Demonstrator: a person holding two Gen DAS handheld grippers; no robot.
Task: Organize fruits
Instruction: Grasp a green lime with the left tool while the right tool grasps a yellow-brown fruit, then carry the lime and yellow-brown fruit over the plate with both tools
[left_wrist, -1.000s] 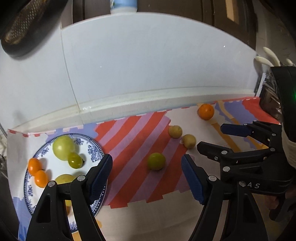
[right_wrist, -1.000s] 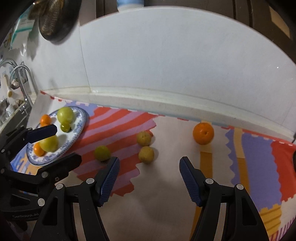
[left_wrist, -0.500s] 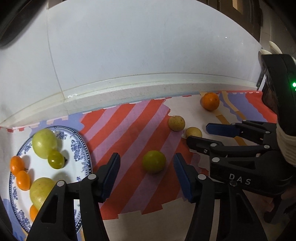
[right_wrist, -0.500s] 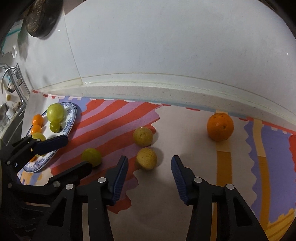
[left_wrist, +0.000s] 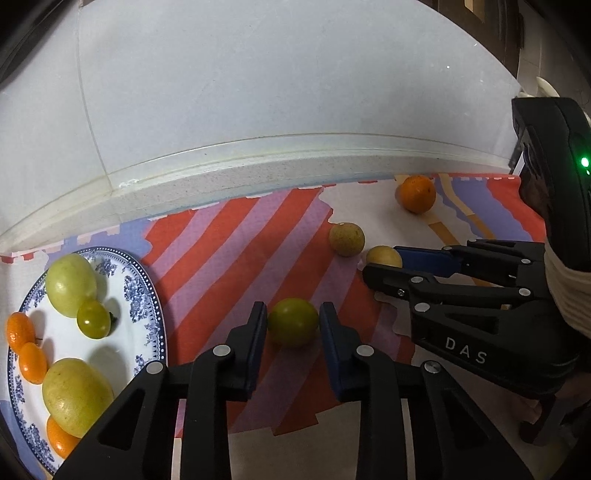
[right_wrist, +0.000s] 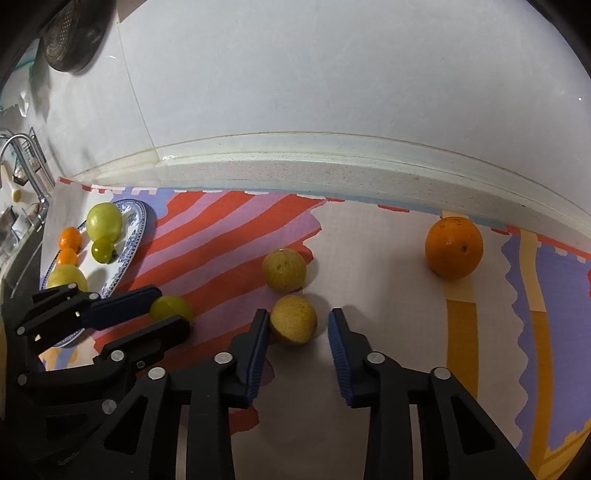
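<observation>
Flanking a green fruit (left_wrist: 293, 322), left fingers (left_wrist: 258, 332) seem clamped; right fingers (right_wrist: 338, 339) bracket a yellow fruit (right_wrist: 293, 319), grip unclear.

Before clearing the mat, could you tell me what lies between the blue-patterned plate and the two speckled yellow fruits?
One green fruit, gripped by the left gripper, on the striped mat; the left wrist view shows it clearly.

both grippers came down, fingers closing around green fruit (left_wrist: 293, 321) and yellow fruit (right_wrist: 293, 319).
</observation>
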